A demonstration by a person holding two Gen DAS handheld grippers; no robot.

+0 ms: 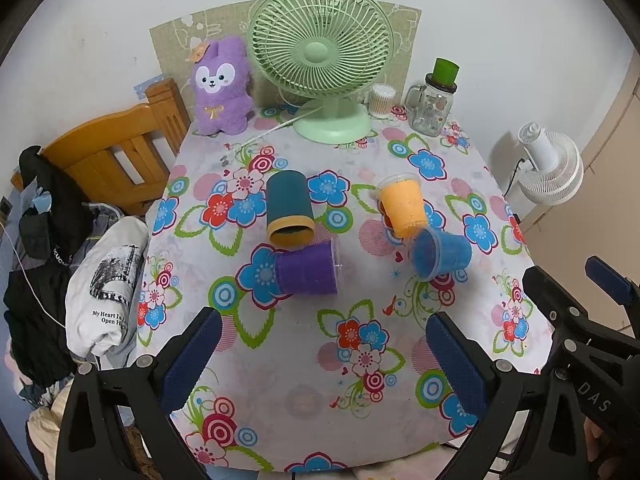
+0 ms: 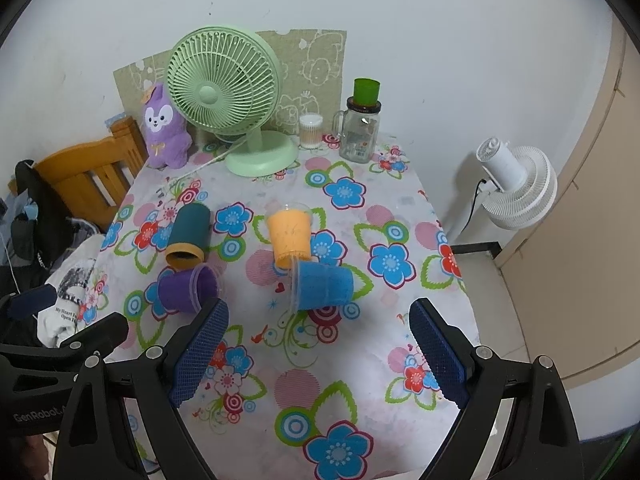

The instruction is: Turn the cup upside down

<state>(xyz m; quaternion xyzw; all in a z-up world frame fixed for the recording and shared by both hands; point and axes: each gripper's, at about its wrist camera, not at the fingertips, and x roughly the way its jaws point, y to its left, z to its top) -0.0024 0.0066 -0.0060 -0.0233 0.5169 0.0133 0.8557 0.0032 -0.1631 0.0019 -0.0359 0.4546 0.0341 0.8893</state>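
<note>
Several cups lie on their sides on the flowered tablecloth: a dark teal cup with a tan rim (image 1: 289, 209) (image 2: 189, 237), a purple cup (image 1: 307, 268) (image 2: 187, 289), an orange cup (image 1: 401, 204) (image 2: 289, 236) and a blue cup (image 1: 440, 253) (image 2: 323, 285). My left gripper (image 1: 324, 360) is open and empty, above the near table, short of the purple cup. My right gripper (image 2: 319, 354) is open and empty, just short of the blue cup. It also shows at the right of the left wrist view (image 1: 576, 304).
At the table's back stand a green desk fan (image 1: 322, 60), a purple plush (image 1: 222, 88), a glass jar mug with a green cup on top (image 1: 434, 102) and a cotton swab jar (image 1: 382, 100). A wooden chair with clothes (image 1: 100, 160) is left. A white fan (image 2: 516, 184) is right.
</note>
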